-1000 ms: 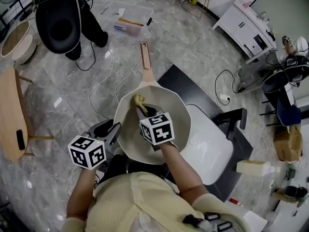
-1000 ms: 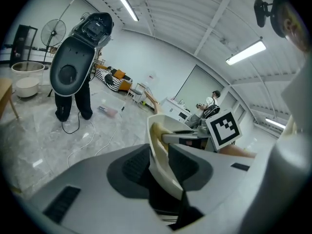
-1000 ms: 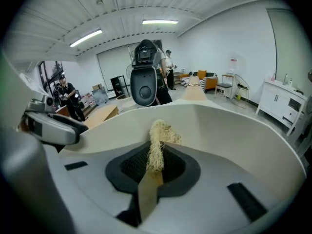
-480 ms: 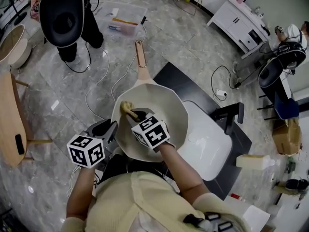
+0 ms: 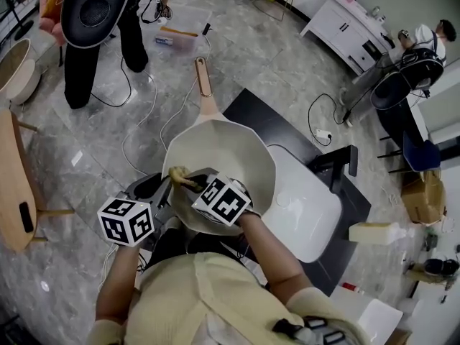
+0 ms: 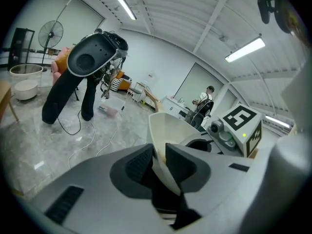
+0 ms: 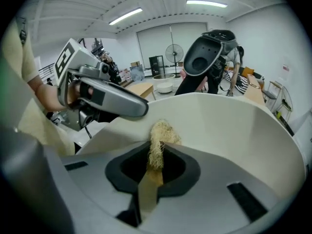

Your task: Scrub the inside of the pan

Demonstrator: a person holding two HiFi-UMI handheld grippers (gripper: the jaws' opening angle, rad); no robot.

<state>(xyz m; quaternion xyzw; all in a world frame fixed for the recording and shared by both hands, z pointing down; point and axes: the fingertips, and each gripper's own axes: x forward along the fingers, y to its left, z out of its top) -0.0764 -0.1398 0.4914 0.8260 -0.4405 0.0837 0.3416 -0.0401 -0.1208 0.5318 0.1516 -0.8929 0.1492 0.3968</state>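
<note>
two claws, one pan (image 5: 237,149)
handle (image 5: 205,88) points away from person; left claw (image 6: 157,159), just closing, clamps rim (image 6: 152,130); right claw (image 7: 155,155) grips scrubber (image 7: 161,133).

We had grey marble floor (image 5: 86,149) under everything. On it: a black slab (image 5: 262,121) carrying a white basin (image 5: 313,218), loose cable (image 5: 176,104) snaking across the tiles, and a clear plastic box (image 5: 177,39) at the far side. A white plug adapter (image 5: 321,134) lay just beside the slab, and a white jug (image 5: 375,232) lay on its side near the slab's other edge. A cardboard box (image 5: 419,198) and a white cabinet (image 5: 345,26) stood well apart. A wooden table (image 5: 10,185) at the left held one small black item (image 5: 29,216).
</note>
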